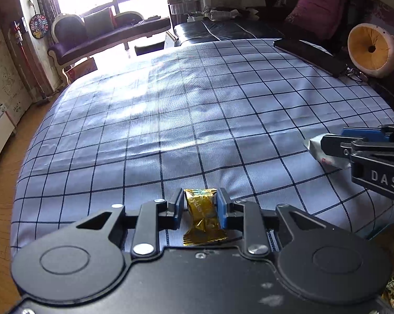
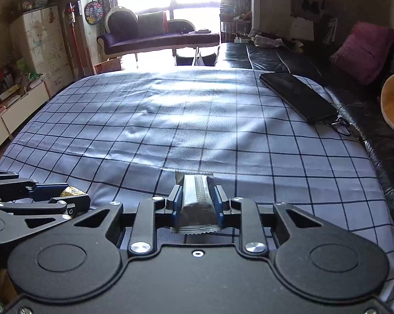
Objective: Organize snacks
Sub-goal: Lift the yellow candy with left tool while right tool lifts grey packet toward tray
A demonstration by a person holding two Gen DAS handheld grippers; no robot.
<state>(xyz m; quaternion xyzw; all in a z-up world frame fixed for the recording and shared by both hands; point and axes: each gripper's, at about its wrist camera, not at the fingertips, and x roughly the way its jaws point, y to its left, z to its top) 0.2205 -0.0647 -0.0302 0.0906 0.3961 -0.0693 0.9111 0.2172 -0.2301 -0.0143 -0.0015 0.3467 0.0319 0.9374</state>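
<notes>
You hold a snack in each gripper above a checked blue tablecloth (image 2: 197, 120). Your left gripper (image 1: 200, 206) pinches a gold-wrapped candy (image 1: 202, 209) across its middle, crimped ends free. Your right gripper (image 2: 198, 201) pinches a silver-wrapped snack (image 2: 197, 196) the same way, likely for steady carrying. A black phone (image 2: 296, 96) lies well apart, near the cloth's far right edge.

Only legible text: white capitals "DAS" on the black body of the right gripper (image 1: 325, 141), left wrist view; print on the gold wrapper (image 1: 201, 206) too small to read.
</notes>
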